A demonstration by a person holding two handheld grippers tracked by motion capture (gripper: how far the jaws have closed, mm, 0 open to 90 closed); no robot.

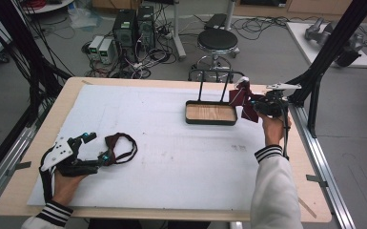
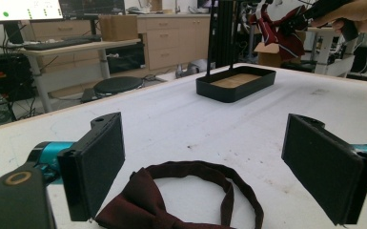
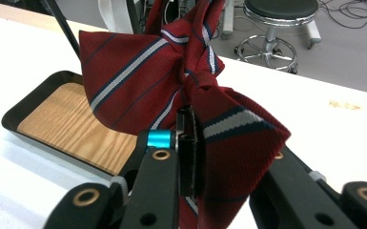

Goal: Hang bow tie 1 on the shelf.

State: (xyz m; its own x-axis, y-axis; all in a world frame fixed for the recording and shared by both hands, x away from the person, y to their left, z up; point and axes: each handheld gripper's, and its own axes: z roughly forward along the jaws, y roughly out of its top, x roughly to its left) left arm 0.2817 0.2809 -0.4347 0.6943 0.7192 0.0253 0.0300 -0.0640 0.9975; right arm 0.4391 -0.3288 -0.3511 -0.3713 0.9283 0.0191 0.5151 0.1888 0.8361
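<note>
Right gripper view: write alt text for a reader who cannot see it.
The right gripper is shut on a red striped bow tie, holding it up beside a black tray with a wood-grain floor that sits on the white table. A black round stool stands on the floor beyond the table's far edge.

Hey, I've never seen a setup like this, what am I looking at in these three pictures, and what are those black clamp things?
A person sits at a white table with a hand-held gripper in each hand. One picture looks down from above; the other two come from cameras riding on the grippers. The left hand-held gripper stands open around a dark maroon bow tie lying on the table. The right hand-held gripper is shut on a red striped bow tie, held in the air beside a black tray with a wooden floor and tall wire handle.
</note>
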